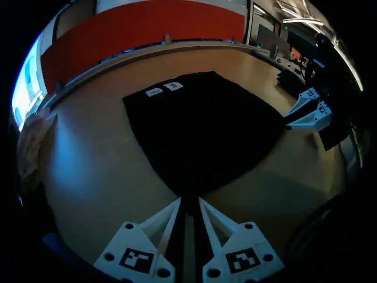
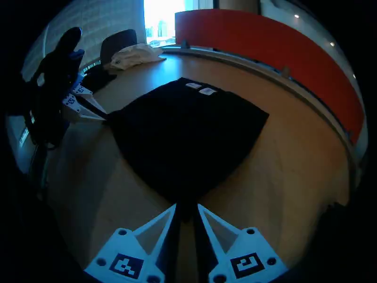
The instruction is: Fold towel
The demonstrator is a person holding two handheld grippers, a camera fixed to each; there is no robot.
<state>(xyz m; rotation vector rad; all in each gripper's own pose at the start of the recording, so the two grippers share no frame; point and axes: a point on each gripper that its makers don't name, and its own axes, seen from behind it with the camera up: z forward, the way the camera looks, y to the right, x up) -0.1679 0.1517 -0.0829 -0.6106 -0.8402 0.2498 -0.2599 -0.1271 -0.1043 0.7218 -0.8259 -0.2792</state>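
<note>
With my left tongs (image 1: 189, 203) and right tongs (image 2: 187, 210) each pinching a corner of the black towel (image 1: 202, 127) lying flat on the desk (image 1: 94, 155), I should lift both evenly toward the white labels (image 1: 164, 88).

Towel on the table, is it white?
No, the towel is black, and it lies spread out on the brown wooden table.

Place: office meeting room | large curved wooden table (image 1: 94, 155) | red partition panel (image 1: 141, 28) along table's far edge | dark office chair (image 2: 118, 42) at far left end | bright window (image 2: 162, 21) behind chair | ceiling strip lights (image 1: 301, 20) far right
</note>
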